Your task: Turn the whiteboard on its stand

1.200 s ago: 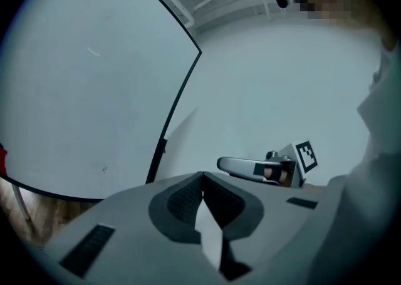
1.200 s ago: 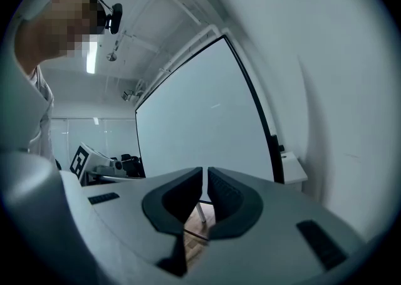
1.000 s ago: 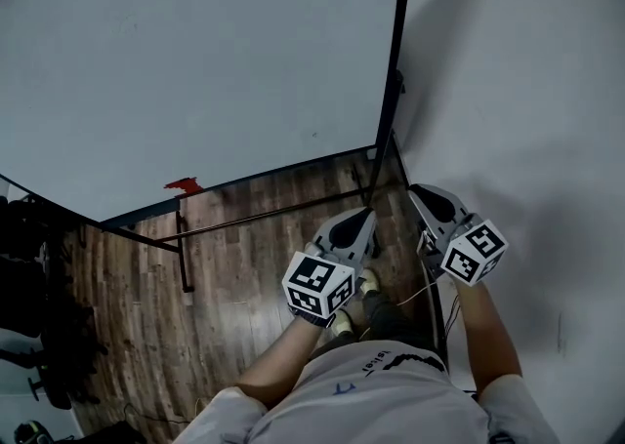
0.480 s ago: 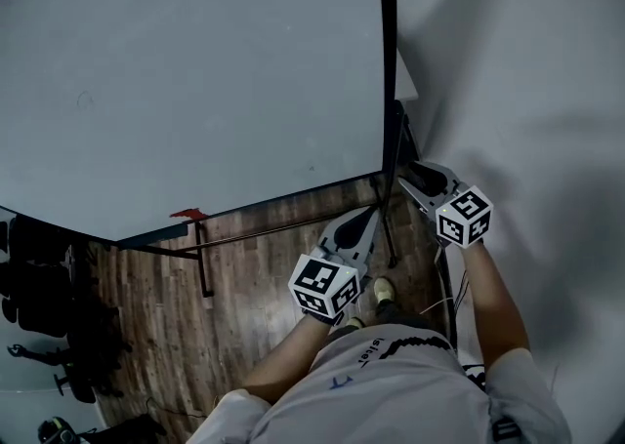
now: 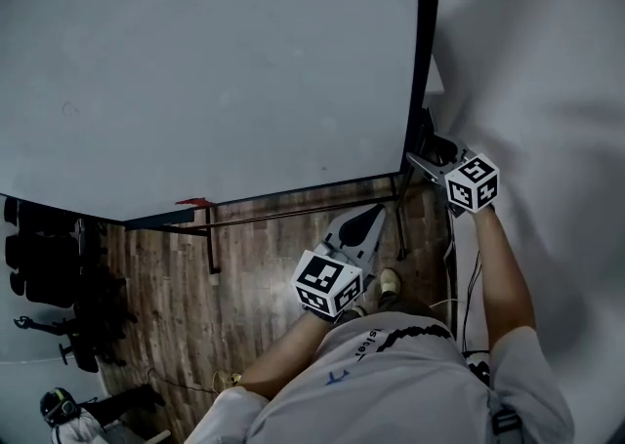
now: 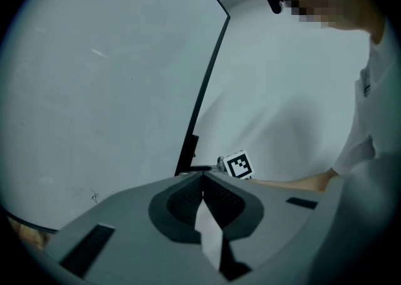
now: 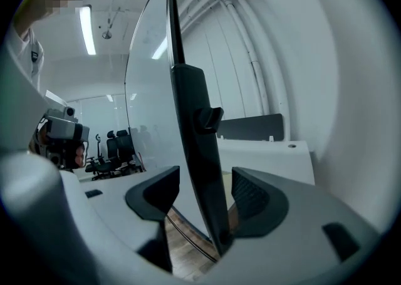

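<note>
The large whiteboard (image 5: 215, 71) fills the upper left of the head view, and its black side frame (image 5: 422, 61) runs down the right. My right gripper (image 5: 430, 154) is at that frame's lower part. In the right gripper view its jaws have just been opening and stand wide. The black frame (image 7: 194, 127) passes between them, with a gap at the left pad. My left gripper (image 5: 366, 227) hangs below the board's lower edge, its tips together and nothing in it. The left gripper view shows the board (image 6: 106, 89) and the right gripper's marker cube (image 6: 238, 165).
The stand's lower bar (image 5: 293, 213) crosses above the wooden floor (image 5: 264, 276). A white wall (image 5: 547, 91) is close on the right, with cables (image 5: 459, 276) along its foot. Black office chairs (image 5: 44, 266) stand at the left. A small red item (image 5: 195, 203) sits on the board's bottom rail.
My right gripper has moved forward to the whiteboard's right frame. My left gripper has also gone a little forward under the board.
</note>
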A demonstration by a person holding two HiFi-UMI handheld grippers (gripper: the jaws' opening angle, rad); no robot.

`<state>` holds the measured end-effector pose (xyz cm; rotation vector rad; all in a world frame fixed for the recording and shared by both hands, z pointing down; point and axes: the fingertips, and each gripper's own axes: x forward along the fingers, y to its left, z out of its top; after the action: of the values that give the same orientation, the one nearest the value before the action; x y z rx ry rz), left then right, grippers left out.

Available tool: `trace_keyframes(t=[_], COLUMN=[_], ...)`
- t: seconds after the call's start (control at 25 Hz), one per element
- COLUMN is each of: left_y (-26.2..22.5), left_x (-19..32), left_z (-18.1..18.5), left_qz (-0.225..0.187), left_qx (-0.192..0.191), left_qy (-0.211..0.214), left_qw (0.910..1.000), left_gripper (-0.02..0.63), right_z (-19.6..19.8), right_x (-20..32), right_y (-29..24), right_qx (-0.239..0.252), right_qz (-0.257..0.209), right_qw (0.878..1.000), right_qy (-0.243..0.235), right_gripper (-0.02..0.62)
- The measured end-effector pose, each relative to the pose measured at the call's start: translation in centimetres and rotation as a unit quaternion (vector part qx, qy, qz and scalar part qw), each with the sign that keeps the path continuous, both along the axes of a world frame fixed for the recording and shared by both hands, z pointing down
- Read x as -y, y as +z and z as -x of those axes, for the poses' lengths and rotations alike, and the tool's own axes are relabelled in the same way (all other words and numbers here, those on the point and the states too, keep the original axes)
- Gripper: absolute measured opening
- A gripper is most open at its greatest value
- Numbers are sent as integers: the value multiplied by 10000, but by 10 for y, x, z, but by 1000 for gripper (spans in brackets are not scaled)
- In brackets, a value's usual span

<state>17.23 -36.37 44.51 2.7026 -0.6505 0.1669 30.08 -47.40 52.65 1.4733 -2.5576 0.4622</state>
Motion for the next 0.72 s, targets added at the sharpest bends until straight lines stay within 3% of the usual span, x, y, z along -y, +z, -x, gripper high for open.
trace_keyframes(t=[0.28, 0.52, 0.72], left_y=[11, 20, 19], left_x=[11, 13, 13], left_z=[6, 17, 19], left_qz=[157, 250, 279], left_qx=[139, 198, 166], left_qy=[-71, -177, -218], left_qw=[9998, 9993, 9992], left_gripper=[12, 12, 12], right_z=[15, 21, 22], right_x=[19, 20, 19], right_y=[6, 5, 4], right_qx=[82, 237, 120], right_qz=[-21, 63, 43], right_qw=[9964, 9843, 9847], right_qy=[-844, -1746, -1738], right_gripper=[245, 219, 212])
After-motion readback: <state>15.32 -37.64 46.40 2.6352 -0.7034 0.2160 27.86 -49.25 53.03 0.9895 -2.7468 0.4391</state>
